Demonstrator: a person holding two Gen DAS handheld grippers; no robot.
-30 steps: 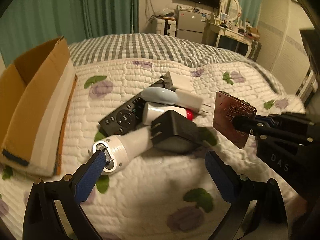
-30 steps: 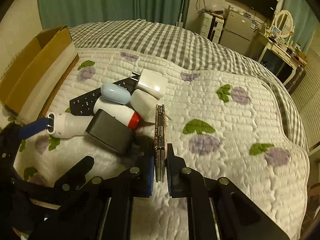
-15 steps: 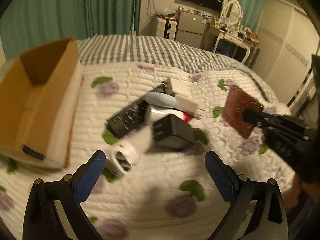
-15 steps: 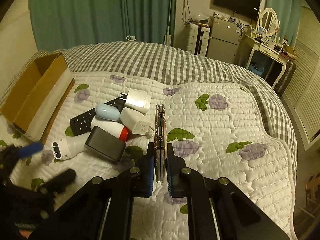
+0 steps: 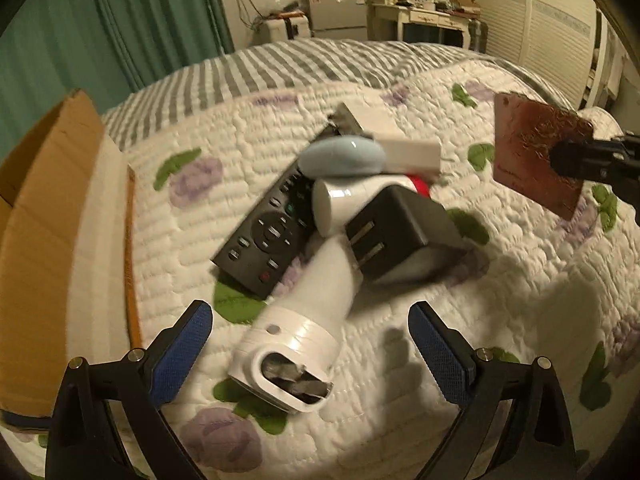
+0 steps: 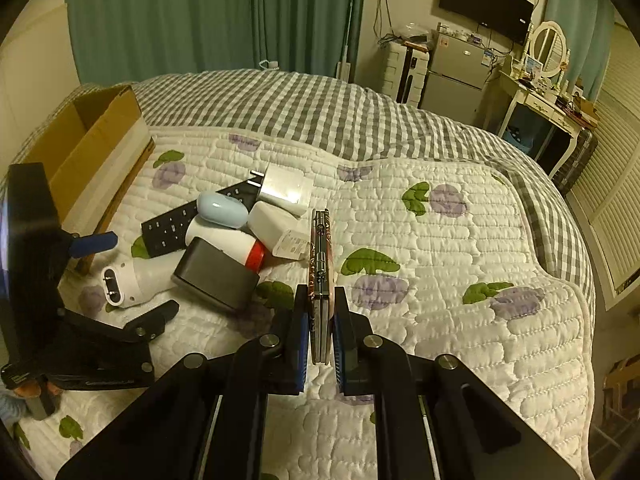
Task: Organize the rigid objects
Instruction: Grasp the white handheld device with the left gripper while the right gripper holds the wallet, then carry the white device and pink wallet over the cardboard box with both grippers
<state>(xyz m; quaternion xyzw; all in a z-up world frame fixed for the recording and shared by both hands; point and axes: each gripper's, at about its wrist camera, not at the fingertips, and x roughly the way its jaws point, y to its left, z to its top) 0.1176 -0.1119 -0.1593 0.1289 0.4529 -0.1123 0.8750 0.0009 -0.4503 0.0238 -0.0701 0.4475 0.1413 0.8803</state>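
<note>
A pile of small objects lies on the quilted bed: a white handheld device (image 5: pixel 298 336), a black remote (image 5: pixel 266 236), a black adapter (image 5: pixel 396 236), a pale blue oval case (image 5: pixel 342 156) and white chargers (image 5: pixel 408 152). My left gripper (image 5: pixel 310 348) is open, its jaws either side of the white device's near end, just above it. My right gripper (image 6: pixel 320 330) is shut on a flat reddish-brown compact case (image 6: pixel 320 264), held edge-up above the quilt right of the pile. The case also shows in the left wrist view (image 5: pixel 536 152).
An open cardboard box (image 5: pixel 44 232) stands on the bed at the left, also in the right wrist view (image 6: pixel 88 144). Grey checked bedding (image 6: pixel 312 108) covers the far side. A fridge, dresser and mirror stand beyond the bed.
My left gripper has moved forward and down onto the white device, which now lies between its open jaws. My right gripper has risen and drawn back a little with the case.
</note>
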